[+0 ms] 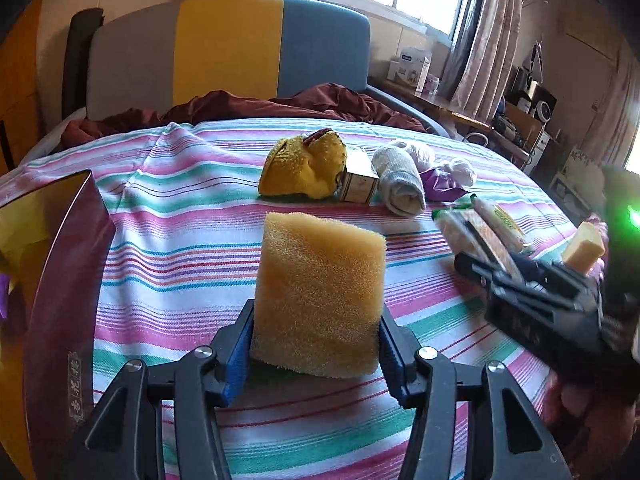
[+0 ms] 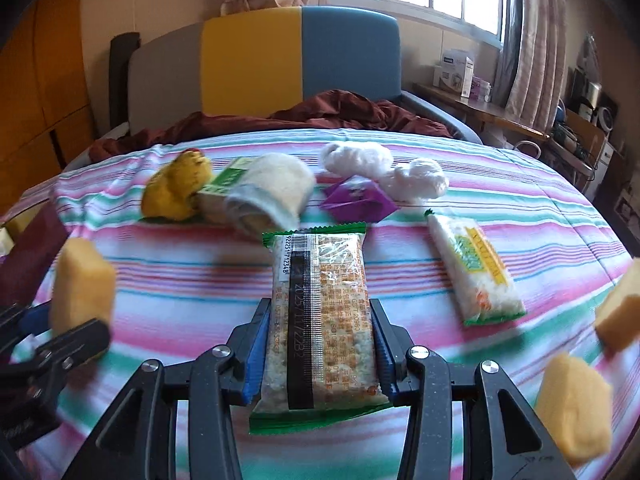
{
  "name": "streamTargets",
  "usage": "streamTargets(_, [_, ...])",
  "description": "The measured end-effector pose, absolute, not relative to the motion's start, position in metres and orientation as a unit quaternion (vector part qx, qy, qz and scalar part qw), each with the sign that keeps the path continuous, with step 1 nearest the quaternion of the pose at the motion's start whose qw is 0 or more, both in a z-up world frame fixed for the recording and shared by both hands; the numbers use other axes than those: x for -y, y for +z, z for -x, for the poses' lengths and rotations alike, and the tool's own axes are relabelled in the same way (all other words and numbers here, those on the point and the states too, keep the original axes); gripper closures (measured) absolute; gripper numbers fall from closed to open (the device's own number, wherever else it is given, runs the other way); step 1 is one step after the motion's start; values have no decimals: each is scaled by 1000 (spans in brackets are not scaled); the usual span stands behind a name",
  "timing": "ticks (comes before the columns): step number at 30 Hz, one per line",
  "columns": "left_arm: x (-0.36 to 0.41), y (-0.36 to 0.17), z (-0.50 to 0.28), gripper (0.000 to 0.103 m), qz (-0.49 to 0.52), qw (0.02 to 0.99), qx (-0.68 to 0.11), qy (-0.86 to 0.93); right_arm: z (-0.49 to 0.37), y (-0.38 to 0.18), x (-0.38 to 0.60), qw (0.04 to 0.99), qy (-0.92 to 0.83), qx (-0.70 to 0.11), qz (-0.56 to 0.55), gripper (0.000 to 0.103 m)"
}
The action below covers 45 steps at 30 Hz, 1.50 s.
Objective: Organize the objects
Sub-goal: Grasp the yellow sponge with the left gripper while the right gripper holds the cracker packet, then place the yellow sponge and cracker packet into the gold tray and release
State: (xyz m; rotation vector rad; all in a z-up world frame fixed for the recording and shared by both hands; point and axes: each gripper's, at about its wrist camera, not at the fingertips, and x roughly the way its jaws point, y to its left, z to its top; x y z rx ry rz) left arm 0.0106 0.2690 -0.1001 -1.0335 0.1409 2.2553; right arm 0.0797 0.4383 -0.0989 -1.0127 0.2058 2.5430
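Left gripper (image 1: 316, 344) clamped about half open on yellow sponge (image 1: 320, 296) above striped bedspread (image 1: 180, 240) near dark red box (image 1: 60, 300), right gripper (image 2: 318, 364) clenched narrow on snack packet (image 2: 320, 320) printed 2025/11/22B2 and 922251712348, lifted mid-bed.

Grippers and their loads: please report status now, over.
Left gripper shut on yellow sponge. Right gripper shut on snack packet. Dark red box at left; nothing between.
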Motion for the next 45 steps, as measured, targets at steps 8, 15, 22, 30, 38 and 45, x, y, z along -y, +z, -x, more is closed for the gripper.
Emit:
streamTargets(8, [-256,-91,-21,48,410,330,-44,849,-96,-106,-427,196,907,-96,359,57])
streamTargets(15, [-217,-57,-34,48,401,347,-4,848,-97,-107,-425,202,907,-94,358,57])
streamTargets(22, [-164,-25,-30,48,380,333,25,862,-95,-105,-419,201,906,-74,365,57])
streamTargets(30, [-89,-35,0,48,423,271,57,863,-91,-103,-406,196,905,-53,375,57])
streamTargets(38, [-27,-62,30,48,493,199,49,846,-87,-84,-379,170,917,-70,354,57])
streamTargets(45, [7,-79,47,48,522,145,50,839,-75,-47,-339,118,938,-70,317,57])
